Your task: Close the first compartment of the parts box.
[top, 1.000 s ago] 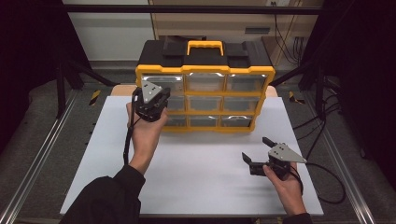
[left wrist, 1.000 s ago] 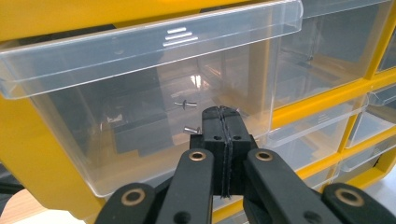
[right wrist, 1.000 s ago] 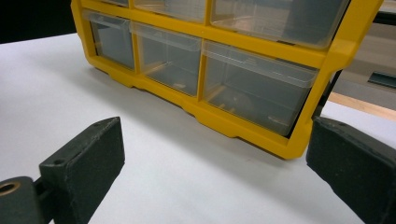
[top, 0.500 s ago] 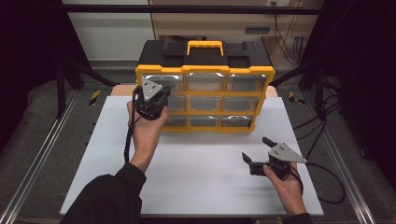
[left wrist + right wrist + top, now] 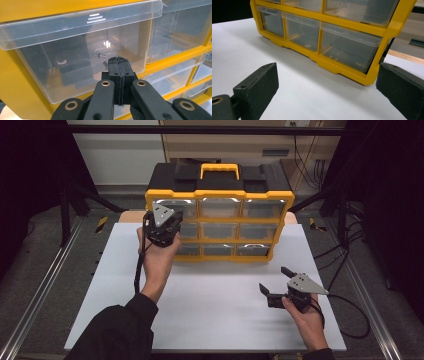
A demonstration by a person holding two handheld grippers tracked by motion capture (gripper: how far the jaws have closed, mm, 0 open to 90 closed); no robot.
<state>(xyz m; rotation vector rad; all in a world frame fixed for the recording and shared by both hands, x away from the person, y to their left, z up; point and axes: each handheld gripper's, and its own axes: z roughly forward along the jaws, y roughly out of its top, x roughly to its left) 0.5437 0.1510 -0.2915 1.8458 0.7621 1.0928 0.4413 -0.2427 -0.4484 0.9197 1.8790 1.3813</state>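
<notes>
White table (image 5: 210,300), organizer (image 5: 220,210) upright – drawers facing person, left claw (image 5: 119,62) closed

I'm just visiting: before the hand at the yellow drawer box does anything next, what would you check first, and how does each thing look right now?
1. Left gripper shut with nothing between its jaws: ok.
2. Its tips face the clear middle-row left drawer: ok.
3. Tips touching that drawer front: cannot tell.
4. Drawer pushed in: cannot tell.
5. Right gripper open, resting low over the white table, apart from the yellow organizer: ok.
6. Organizer upright, handle on top: ok.
</notes>
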